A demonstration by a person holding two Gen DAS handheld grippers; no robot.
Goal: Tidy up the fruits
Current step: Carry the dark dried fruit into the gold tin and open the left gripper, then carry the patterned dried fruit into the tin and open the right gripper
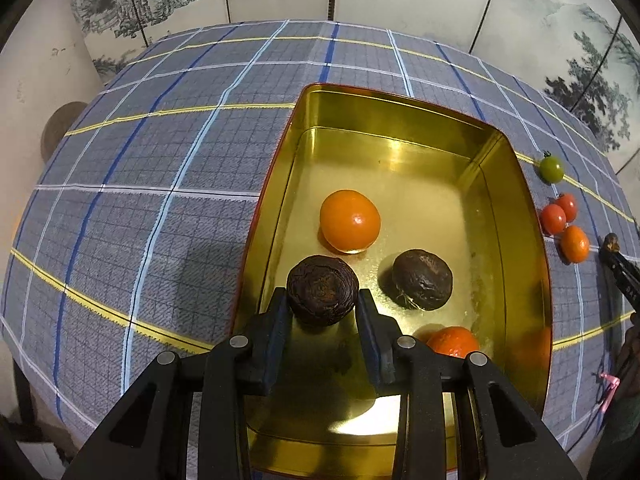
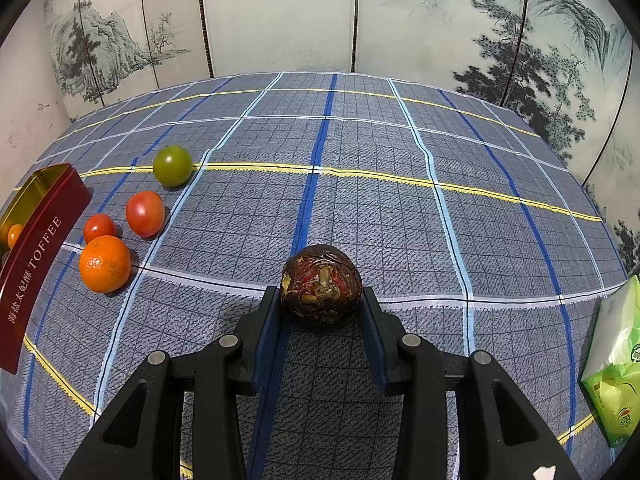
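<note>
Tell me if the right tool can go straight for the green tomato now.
Probably not yet: the right tool already grips a dark brown fruit. The green tomato sits clear on the cloth, so the way is open once that fruit is dropped.

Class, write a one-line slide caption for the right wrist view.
Right gripper grips a dark brown fruit above the plaid cloth; orange, tomatoes and toffee tin at left.

Dark brown fruit (image 2: 321, 285) between right claw (image 2: 321, 300) pads, above the checked cloth (image 2: 400, 220).
</note>
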